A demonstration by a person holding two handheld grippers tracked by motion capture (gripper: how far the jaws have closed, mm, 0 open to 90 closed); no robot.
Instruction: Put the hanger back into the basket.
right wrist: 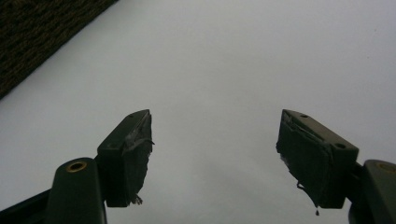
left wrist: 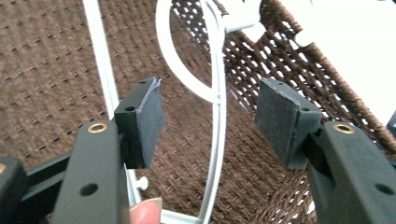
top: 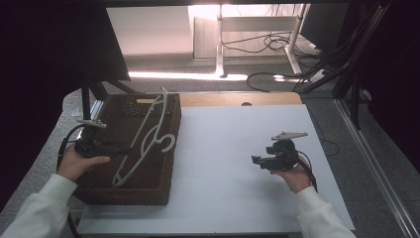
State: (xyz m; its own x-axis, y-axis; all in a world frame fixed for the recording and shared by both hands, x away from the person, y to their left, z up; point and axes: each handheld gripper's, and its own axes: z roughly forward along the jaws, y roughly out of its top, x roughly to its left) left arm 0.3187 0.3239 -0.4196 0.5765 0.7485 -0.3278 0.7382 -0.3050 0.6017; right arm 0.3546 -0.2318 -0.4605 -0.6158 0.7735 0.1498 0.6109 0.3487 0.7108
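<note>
A white plastic hanger [top: 148, 139] lies tilted inside a brown woven basket [top: 163, 186] at the table's left, its top end leaning on the basket's far rim. My left gripper [top: 126, 148] reaches into the basket from the left, open. In the left gripper view one thin bar of the hanger [left wrist: 215, 140] runs up between the two pads [left wrist: 149, 119], touching neither. My right gripper [top: 256, 161] hovers open over the white table top [top: 233, 148], with nothing between its fingers [right wrist: 128, 149].
The basket's corner [right wrist: 42, 32] shows dark at the upper left of the right gripper view. A wooden strip [top: 237, 98] borders the table's far edge. Beyond it are floor cables [top: 270, 42] and table legs [top: 219, 44].
</note>
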